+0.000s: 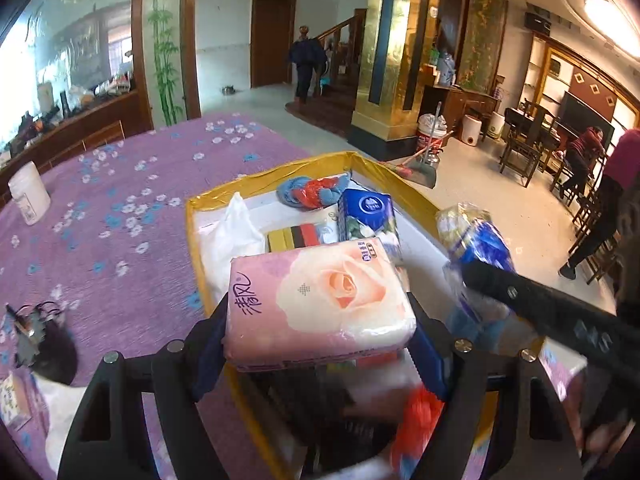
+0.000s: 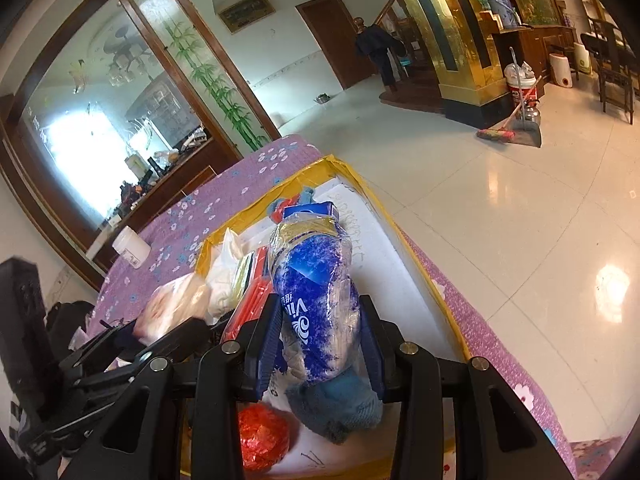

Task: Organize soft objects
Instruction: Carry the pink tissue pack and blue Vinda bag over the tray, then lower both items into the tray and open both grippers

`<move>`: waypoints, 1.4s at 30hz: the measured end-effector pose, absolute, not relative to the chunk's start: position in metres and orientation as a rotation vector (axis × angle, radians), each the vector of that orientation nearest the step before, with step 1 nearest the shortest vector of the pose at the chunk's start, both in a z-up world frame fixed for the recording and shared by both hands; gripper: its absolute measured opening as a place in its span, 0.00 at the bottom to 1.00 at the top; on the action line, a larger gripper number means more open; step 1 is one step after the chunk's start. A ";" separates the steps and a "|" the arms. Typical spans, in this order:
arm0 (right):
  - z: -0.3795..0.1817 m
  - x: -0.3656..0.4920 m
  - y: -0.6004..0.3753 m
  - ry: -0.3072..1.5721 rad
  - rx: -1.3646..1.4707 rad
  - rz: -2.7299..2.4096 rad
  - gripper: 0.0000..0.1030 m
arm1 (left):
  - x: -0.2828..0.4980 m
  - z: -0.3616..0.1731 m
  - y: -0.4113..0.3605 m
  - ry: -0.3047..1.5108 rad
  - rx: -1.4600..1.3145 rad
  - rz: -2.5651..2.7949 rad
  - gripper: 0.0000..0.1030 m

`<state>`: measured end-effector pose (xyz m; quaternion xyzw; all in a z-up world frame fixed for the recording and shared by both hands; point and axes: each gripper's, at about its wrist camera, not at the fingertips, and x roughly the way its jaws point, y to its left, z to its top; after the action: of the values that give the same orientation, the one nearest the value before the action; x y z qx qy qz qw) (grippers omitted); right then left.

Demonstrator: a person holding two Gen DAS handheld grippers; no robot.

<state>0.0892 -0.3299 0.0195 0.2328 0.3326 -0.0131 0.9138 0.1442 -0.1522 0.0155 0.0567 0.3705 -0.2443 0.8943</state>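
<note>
While the left gripper [image 1: 320,320] is squeezing the soft pink tissue pack [image 1: 316,304] across its sides, the right gripper [image 2: 324,332] is pinching the crinkly blue tissue pack [image 2: 316,292] over the box [image 1: 224,196].

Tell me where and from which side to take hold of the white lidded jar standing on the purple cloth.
Grip the white jar across its round body, below the lid, coming in level from the box side. It stands upright and alone on the purple cloth, so both sides are free for the fingers. Both claws are full now: left claw holds the pink tissue pack, so free one first.
</note>
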 end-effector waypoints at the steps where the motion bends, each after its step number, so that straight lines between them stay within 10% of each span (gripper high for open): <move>1: 0.020 0.094 -0.329 0.694 0.473 -0.032 0.40 | 0.151 0.012 -0.155 0.784 0.110 -0.505 0.75; 42: -0.006 0.133 -0.321 0.787 0.431 -0.095 0.46 | 0.158 -0.014 -0.163 0.831 0.135 -0.522 0.77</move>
<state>0.1329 -0.3207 -0.0057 0.2082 0.3805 -0.0457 0.8999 0.1584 -0.1632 -0.0140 0.0648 0.3987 -0.2503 0.8799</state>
